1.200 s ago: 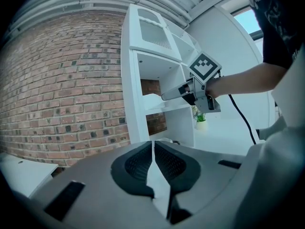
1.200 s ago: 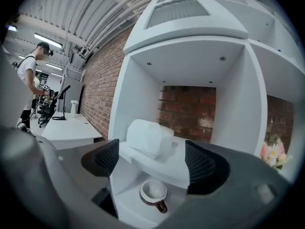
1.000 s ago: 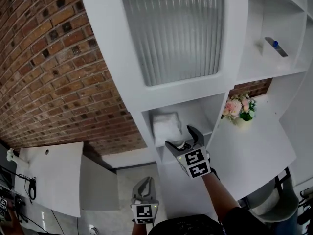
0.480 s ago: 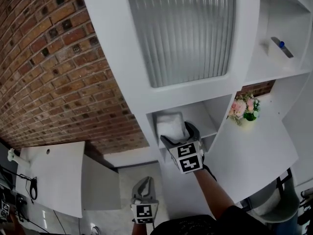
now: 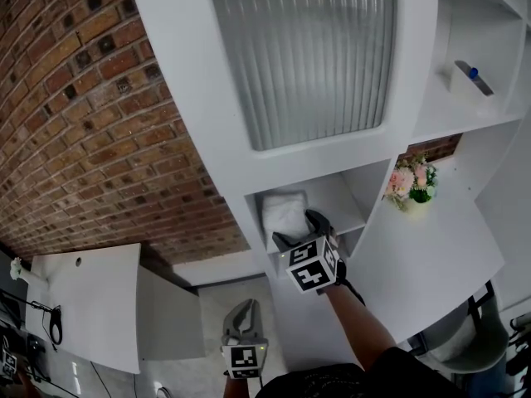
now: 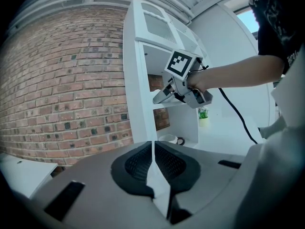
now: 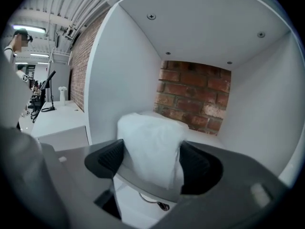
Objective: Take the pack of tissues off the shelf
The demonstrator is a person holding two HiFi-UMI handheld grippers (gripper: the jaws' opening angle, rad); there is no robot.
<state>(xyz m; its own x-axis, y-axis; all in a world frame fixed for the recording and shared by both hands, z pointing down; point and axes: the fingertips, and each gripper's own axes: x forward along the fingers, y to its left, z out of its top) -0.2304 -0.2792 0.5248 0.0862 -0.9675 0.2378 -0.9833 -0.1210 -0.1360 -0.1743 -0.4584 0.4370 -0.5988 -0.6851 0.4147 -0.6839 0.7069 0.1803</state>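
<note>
The pack of tissues (image 5: 284,214), white and soft in clear wrap, stands in the open shelf compartment (image 5: 344,201) under the ribbed-glass door. My right gripper (image 5: 297,226) reaches into that compartment. In the right gripper view the pack (image 7: 152,147) fills the gap between the two dark pads (image 7: 112,159), which touch its sides; the jaws have just been closing on it. The left gripper view shows the right gripper (image 6: 159,98) at the shelf's front edge. My left gripper (image 5: 242,312) hangs low and apart from the shelf, its jaws (image 6: 153,161) shut on nothing.
A ribbed-glass door (image 5: 307,56) sits above the compartment. Pink flowers (image 5: 411,185) stand on the white counter (image 5: 423,255) to the right. A white box with a blue cap (image 5: 469,77) lies on an upper shelf. A brick wall (image 5: 99,139) and white table (image 5: 91,305) lie left.
My right gripper has pushed further into the compartment, and its jaws now sit around the pack of tissues. The left gripper has stayed where it was.
</note>
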